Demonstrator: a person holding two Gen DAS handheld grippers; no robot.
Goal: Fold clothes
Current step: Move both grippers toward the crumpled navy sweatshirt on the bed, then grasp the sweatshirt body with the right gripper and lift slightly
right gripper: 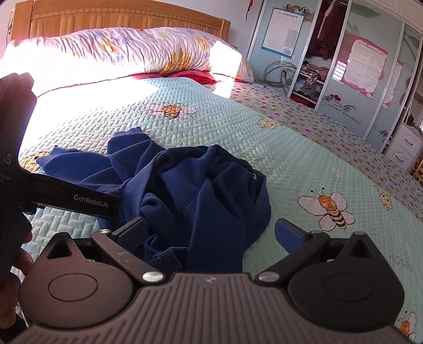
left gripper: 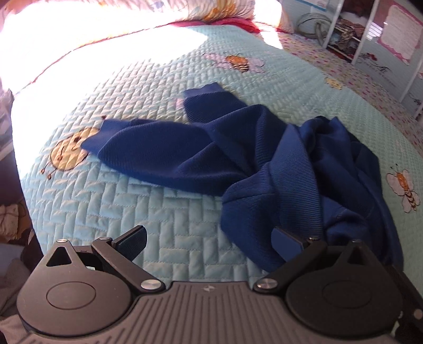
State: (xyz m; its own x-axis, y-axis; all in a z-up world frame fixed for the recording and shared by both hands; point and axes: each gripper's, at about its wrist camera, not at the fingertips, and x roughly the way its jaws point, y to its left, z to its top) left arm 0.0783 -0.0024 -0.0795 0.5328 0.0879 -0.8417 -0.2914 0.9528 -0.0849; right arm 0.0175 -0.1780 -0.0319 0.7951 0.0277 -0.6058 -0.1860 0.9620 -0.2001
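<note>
Both black two-finger grippers, left (left gripper: 208, 242) and right (right gripper: 211, 232), gape wide over a crumpled dark-blue knit sweater (right gripper: 185, 190); the left's side (right gripper: 92, 202) reads "GenRobot.AI".

harsh sun glare blows out pillow (right gripper: 127, 50); fisheye edges perhaps blurred.

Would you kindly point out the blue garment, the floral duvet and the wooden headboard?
blue garment (right gripper: 201, 190): right wrist view, crumpled middle.
floral duvet (right gripper: 127, 50): right wrist view, top surface.
wooden headboard (right gripper: 119, 21): right wrist view, slatted panel.
</note>
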